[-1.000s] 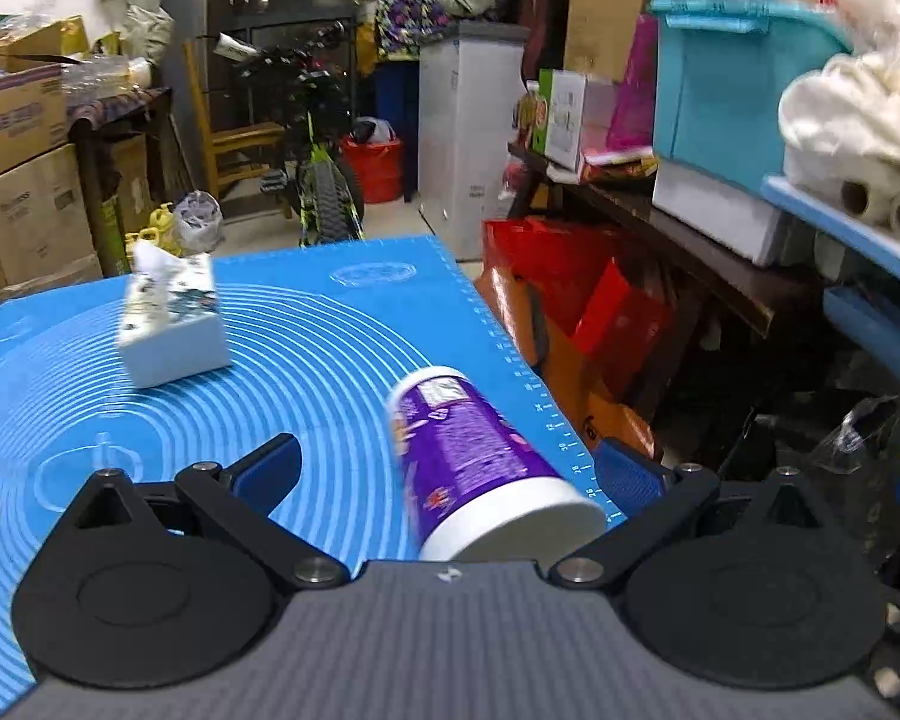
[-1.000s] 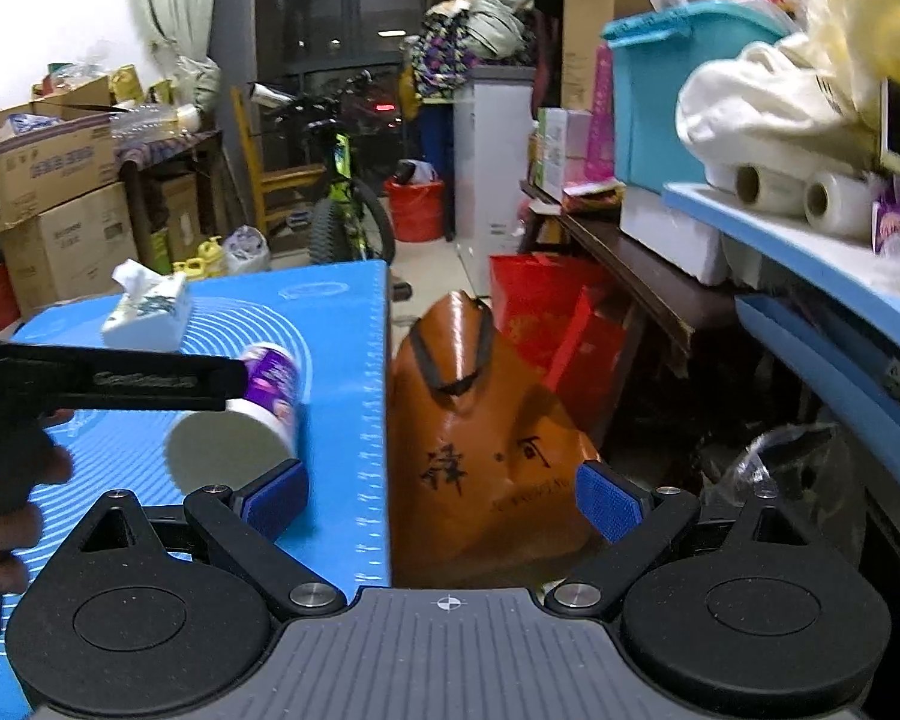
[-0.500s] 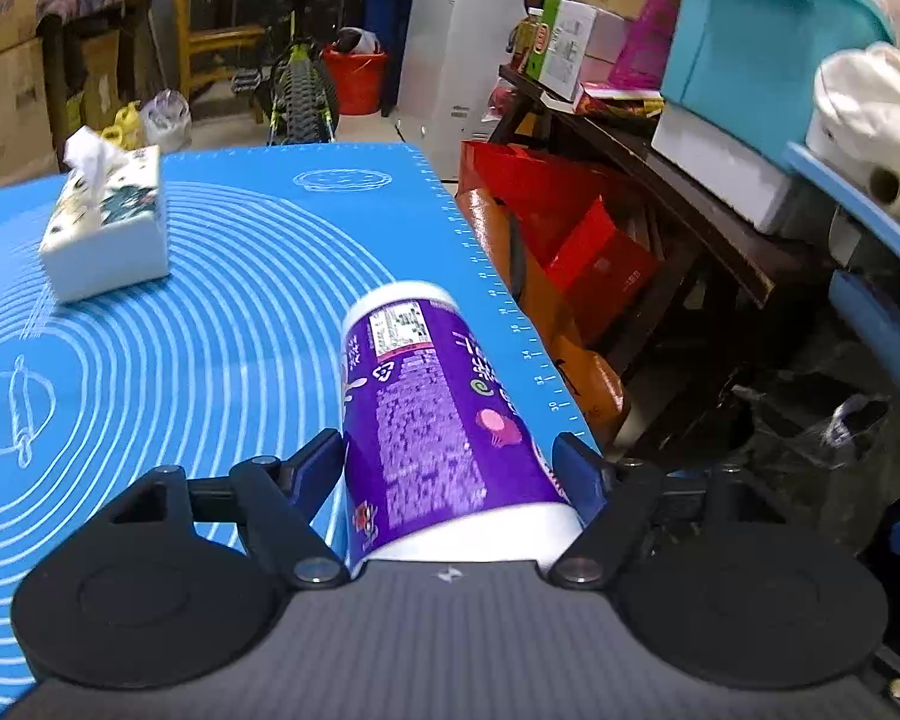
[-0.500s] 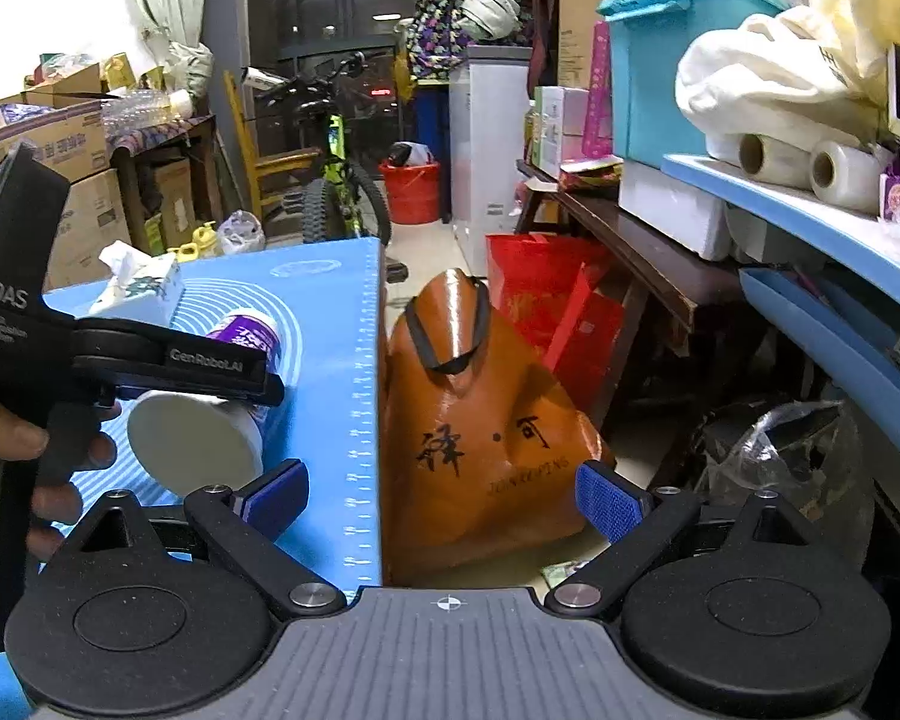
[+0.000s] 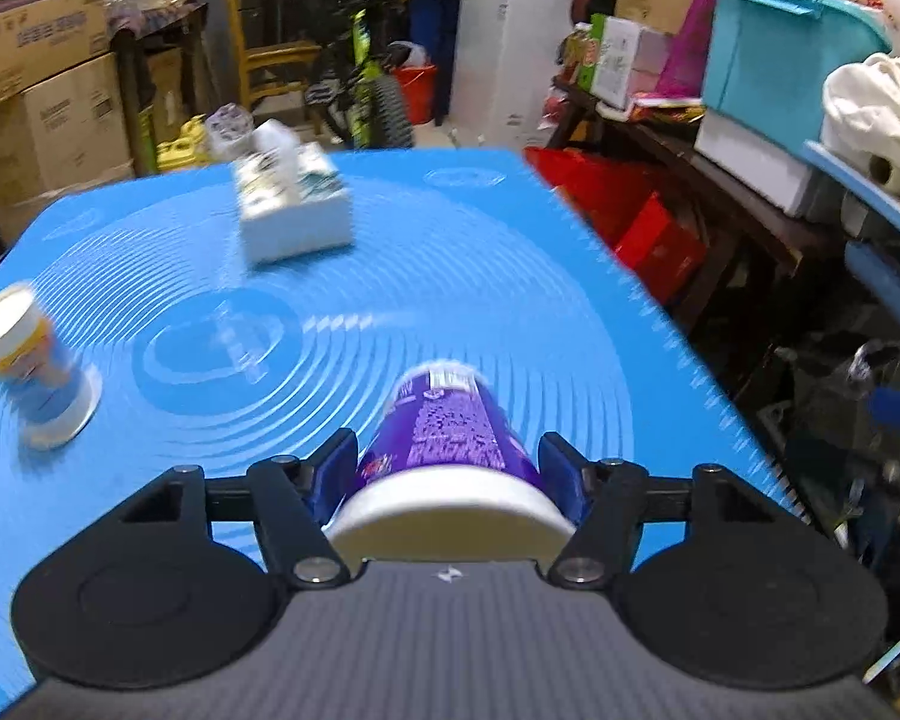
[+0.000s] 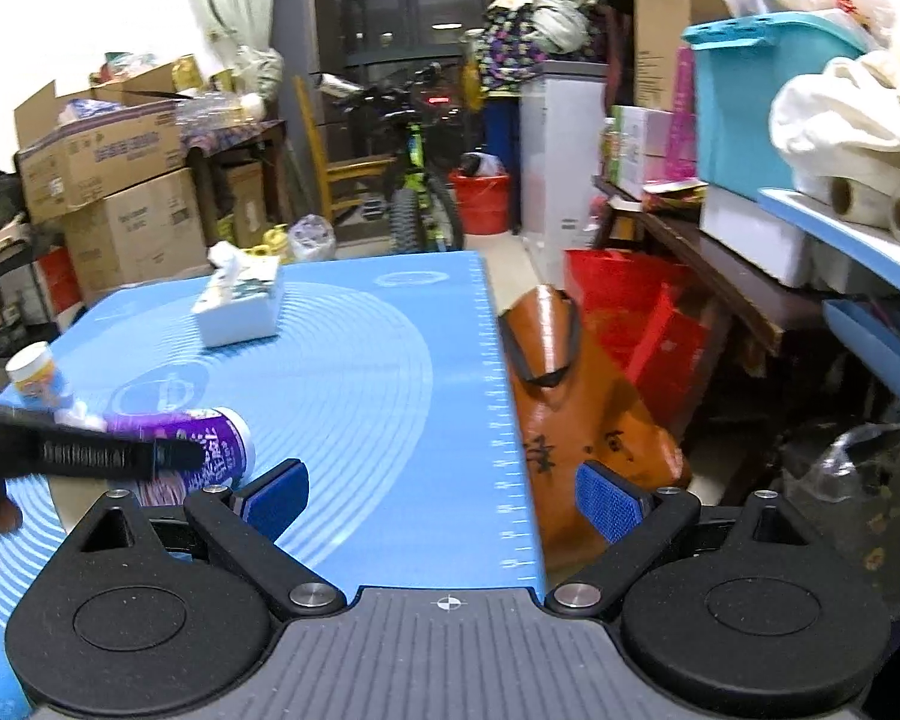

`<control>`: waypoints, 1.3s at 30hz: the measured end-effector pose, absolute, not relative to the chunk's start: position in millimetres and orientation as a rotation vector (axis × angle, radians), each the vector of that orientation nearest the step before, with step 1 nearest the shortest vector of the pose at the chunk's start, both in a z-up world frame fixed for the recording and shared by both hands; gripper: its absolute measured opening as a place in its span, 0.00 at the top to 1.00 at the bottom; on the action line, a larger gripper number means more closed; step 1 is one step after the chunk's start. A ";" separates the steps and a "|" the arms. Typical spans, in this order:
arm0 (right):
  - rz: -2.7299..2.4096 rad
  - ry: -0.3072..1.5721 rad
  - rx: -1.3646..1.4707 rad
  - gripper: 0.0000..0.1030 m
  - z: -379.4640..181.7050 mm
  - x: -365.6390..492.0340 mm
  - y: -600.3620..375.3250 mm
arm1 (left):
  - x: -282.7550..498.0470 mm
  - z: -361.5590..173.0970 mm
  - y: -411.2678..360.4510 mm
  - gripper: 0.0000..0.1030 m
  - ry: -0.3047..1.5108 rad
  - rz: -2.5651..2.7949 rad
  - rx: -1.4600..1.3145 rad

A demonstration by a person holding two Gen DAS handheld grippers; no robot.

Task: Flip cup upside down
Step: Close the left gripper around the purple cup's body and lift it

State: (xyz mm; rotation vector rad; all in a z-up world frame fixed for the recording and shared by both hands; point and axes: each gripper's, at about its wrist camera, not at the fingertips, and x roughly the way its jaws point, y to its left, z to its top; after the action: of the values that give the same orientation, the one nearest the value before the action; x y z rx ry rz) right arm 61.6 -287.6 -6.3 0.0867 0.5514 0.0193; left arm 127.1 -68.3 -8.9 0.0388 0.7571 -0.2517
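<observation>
Gripping the purple cup (image 5: 450, 438) lengthwise between our left gripper's (image 5: 450, 474) jaws, we are holding its white rim at 6 o'clock; our right gripper (image 6: 444, 492) is gaping wide, holding nothing.

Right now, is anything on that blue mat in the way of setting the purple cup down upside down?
Nothing visible is. The left gripper already holds the purple cup between its fingers. The blue mat ahead of it is bare; the tissue box sits farther back and the small yellow-and-blue cup off to the left.
</observation>
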 end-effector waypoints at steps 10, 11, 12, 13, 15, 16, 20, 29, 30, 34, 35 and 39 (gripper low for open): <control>0.070 0.574 0.054 0.07 -5.5 55.4 -244.1 | 106.9 -23.4 -28.5 0.35 0.755 -0.200 0.045; 0.072 0.576 0.050 0.07 -5.4 54.9 -241.7 | 107.0 -23.3 -29.3 0.35 0.753 -0.203 0.048; 0.073 0.579 0.044 0.07 -5.2 54.5 -238.9 | 106.7 -23.6 -28.9 0.35 0.753 -0.204 0.051; 0.074 0.581 0.039 0.07 -4.5 54.0 -236.0 | 106.9 -23.5 -29.7 0.35 0.754 -0.205 0.053; 0.076 0.584 0.030 0.07 -3.7 51.9 -231.9 | 108.0 -23.3 -30.9 0.34 0.761 -0.206 0.051; 0.075 0.586 0.026 0.07 -2.9 51.1 -230.6 | 108.3 -23.0 -31.0 0.34 0.764 -0.209 0.048; 0.070 0.592 0.016 0.07 -1.2 48.6 -228.7 | 103.4 -23.2 -28.5 0.19 0.770 -0.221 0.044; 0.076 0.592 0.006 0.07 4.4 46.6 -224.2 | 94.5 -20.3 -17.7 0.14 0.761 -0.215 0.050; 0.078 0.592 0.004 0.07 4.7 45.6 -222.4 | 93.6 -20.1 -16.8 0.12 0.758 -0.213 0.052; 0.083 0.593 -0.002 0.07 5.8 43.8 -220.0 | 90.5 -18.0 -13.0 0.11 0.746 -0.203 0.057; 0.084 0.593 -0.003 0.07 5.9 43.5 -219.3 | 90.1 -17.0 -12.1 0.11 0.747 -0.204 0.057; 0.087 0.590 -0.007 0.07 9.3 43.7 -216.9 | 85.0 -9.6 -9.6 0.10 0.742 -0.202 0.049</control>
State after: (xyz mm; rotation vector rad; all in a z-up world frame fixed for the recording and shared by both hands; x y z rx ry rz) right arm 43.7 -216.9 9.3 -0.0071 0.5903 0.0870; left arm 85.0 -9.6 -9.6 0.0493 0.7419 -0.2021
